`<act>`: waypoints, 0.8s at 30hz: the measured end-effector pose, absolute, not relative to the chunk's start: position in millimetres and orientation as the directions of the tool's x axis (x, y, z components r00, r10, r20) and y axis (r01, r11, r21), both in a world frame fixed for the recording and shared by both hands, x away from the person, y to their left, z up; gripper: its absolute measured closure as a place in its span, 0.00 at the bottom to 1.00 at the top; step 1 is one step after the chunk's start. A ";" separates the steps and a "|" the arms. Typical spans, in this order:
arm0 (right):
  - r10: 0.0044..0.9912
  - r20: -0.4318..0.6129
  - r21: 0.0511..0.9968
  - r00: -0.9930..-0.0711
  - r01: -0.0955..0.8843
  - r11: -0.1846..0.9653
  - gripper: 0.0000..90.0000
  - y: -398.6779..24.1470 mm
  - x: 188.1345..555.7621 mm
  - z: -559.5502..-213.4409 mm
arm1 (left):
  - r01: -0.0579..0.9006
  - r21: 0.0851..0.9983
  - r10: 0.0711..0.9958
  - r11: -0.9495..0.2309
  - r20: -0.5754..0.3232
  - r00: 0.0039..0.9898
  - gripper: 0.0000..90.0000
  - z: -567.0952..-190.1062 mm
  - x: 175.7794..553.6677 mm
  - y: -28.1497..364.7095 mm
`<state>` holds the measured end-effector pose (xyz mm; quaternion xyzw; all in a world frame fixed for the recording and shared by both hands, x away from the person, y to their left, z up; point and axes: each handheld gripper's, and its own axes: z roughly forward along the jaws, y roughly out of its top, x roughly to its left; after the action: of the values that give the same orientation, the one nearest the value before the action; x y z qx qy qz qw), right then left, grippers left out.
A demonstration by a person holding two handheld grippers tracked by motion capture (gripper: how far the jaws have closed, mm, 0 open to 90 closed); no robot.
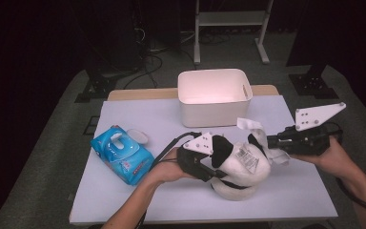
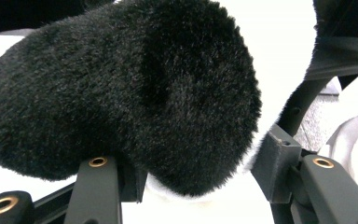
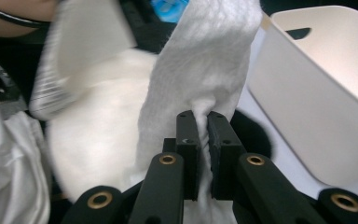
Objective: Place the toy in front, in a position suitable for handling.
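A white plush toy [image 1: 243, 164] with black ears lies at the table's middle front, a printed tag on its back. My left gripper [image 1: 219, 162] comes at it from the left. In the left gripper view, a black furry part of the toy [image 2: 121, 93] sits between the jaws of the left gripper [image 2: 191, 172], which press on it. My right gripper [image 1: 269, 140] stands at the toy's right side, shut on a white wipe [image 1: 252, 126]. In the right gripper view the wipe [image 3: 205, 60] rises from the pinched jaws of the right gripper [image 3: 203, 121], in front of the toy's white body [image 3: 102, 116].
A white plastic bin [image 1: 214, 112] stands at the back middle of the table, close behind the right gripper; its wall [image 3: 298, 107] shows in the right gripper view. A blue pack of wipes [image 1: 121, 155] with its lid flipped open lies at the left.
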<state>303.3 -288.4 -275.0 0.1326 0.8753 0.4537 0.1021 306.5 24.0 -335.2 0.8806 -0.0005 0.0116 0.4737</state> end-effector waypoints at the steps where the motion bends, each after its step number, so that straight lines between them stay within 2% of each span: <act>1: 0.336 -0.069 0.817 -0.939 0.140 0.559 0.93 -288.5 306.4 -273.7 | -0.015 0.834 0.008 -0.552 0.023 1.000 0.50 -335.1 305.9 23.8; 4: 0.352 -0.068 0.805 -0.934 0.157 0.572 0.93 -288.2 314.4 -272.8 | -0.011 0.835 0.015 -0.550 0.022 1.000 0.50 -335.5 306.9 24.0; 12: 0.342 -0.054 0.799 -0.938 0.165 0.578 0.93 -288.8 304.4 -274.5 | 0.003 0.836 0.031 -0.549 0.017 0.999 0.49 -335.6 308.7 22.9; 17: 0.288 -0.026 0.797 -0.957 0.154 0.584 0.93 -288.5 296.3 -275.0 | 0.003 0.833 0.031 -0.553 0.017 0.999 0.50 -334.4 309.6 19.7; 24: 0.243 -0.040 0.793 -0.969 0.117 0.598 0.93 -270.0 294.5 -269.9 | -0.012 0.825 0.020 -0.565 0.029 0.999 0.49 -331.2 309.9 16.5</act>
<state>294.5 -270.0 -269.9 0.1008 0.8909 0.4369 0.0720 309.9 16.5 -331.2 0.8846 0.0022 0.0175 0.4661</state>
